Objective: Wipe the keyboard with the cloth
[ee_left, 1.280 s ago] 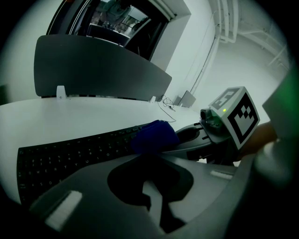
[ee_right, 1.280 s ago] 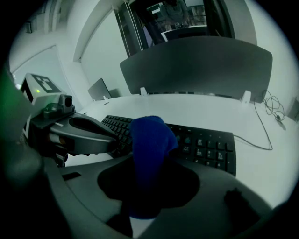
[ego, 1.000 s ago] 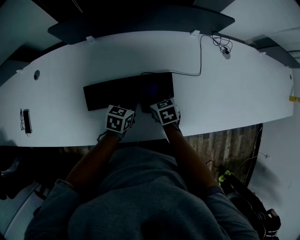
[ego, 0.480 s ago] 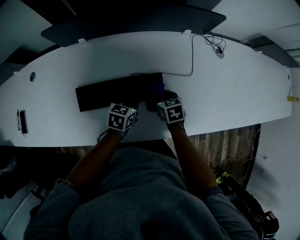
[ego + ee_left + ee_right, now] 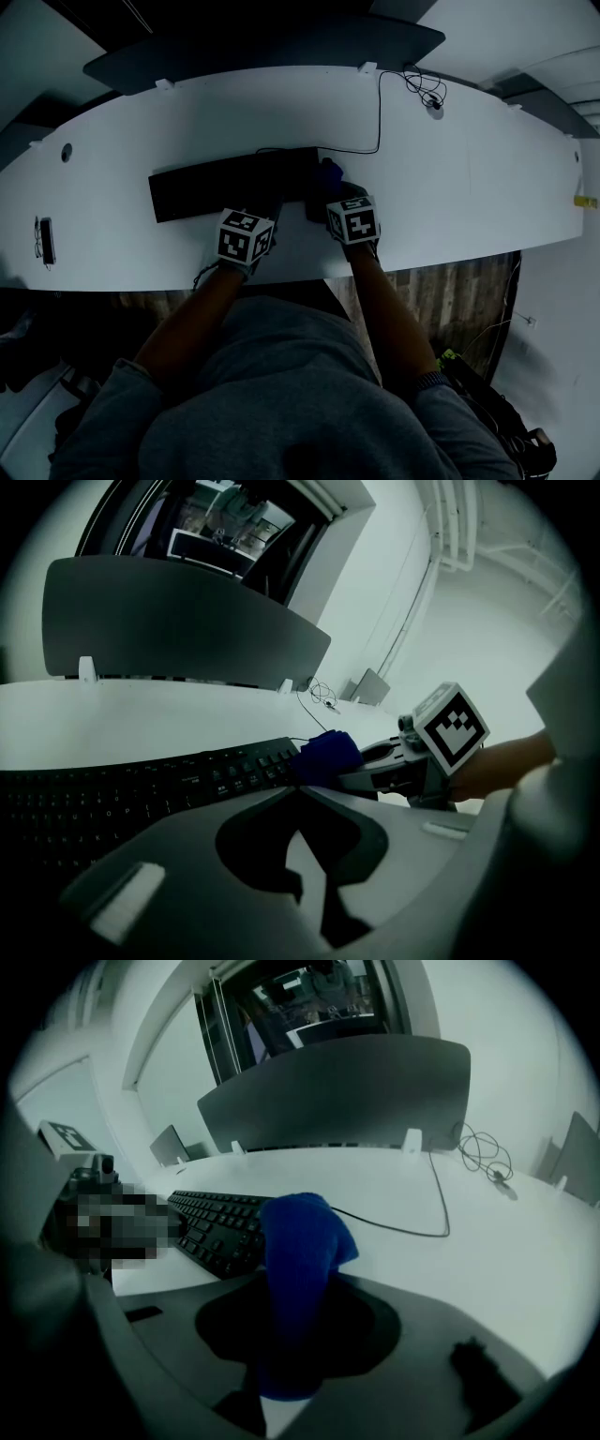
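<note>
Rightward the right tool (image 5: 298, 1283) has slid, carrying the cloth (image 5: 302, 1232) off the keys to the keyboard's (image 5: 216, 183) right end.

A long, curved white worktop (image 5: 469, 178) runs across in front of the person, backed by a dark divider panel (image 5: 262, 47). The black keyboard lies flat near its middle. The left tool (image 5: 296, 787) sits at the keyboard's front edge, much where it was, its jaws together with nothing between them. The right tool is just beside it, clamped on the bunched blue cloth, which sticks out past its tips by the keyboard's right-hand corner. A thin black cable (image 5: 379, 112) trails from the keyboard's back edge towards the divider.
</note>
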The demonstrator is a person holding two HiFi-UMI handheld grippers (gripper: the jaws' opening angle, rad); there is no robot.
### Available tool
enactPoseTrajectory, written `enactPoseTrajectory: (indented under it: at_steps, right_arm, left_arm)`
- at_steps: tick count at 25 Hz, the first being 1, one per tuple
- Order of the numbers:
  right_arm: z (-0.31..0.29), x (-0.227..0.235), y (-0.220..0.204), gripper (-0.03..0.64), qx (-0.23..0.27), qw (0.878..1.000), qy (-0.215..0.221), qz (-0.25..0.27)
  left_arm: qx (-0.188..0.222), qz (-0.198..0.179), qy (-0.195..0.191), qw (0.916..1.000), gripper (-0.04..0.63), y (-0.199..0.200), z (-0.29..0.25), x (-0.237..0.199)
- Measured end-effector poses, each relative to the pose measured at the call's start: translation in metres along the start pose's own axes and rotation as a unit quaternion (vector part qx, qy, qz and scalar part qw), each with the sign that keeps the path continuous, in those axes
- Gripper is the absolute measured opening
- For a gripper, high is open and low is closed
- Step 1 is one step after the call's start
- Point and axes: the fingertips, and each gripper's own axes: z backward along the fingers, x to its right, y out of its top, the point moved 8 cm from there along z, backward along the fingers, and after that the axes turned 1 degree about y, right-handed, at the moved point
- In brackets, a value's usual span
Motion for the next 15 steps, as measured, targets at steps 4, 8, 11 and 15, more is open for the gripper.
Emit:
enactPoseTrajectory:
  at_steps: [4,8,11,15]
  right_arm:
    - [0.017,-0.01,0.007,0.137,0.026,1.0,0.011,-0.004]
    - [0.045,-0.045,0.019,0.137,0.087,0.995,0.036,-0.004]
    - [0.072,-0.084,0.034,0.137,0.156,0.986,0.063,-0.001]
    - [0.11,-0.148,0.059,0.137,0.246,0.965,0.078,0.034]
  left_arm:
    - [0.015,-0.007,-0.009,0.9998,0.008,0.005,0.018,0.0]
    - [0.049,-0.024,-0.033,0.998,0.008,0.004,0.059,-0.004]
    - [0.091,-0.053,-0.04,0.9936,0.008,0.011,0.105,-0.007]
    - [0.169,-0.126,-0.067,0.9752,0.008,0.031,0.183,-0.008]
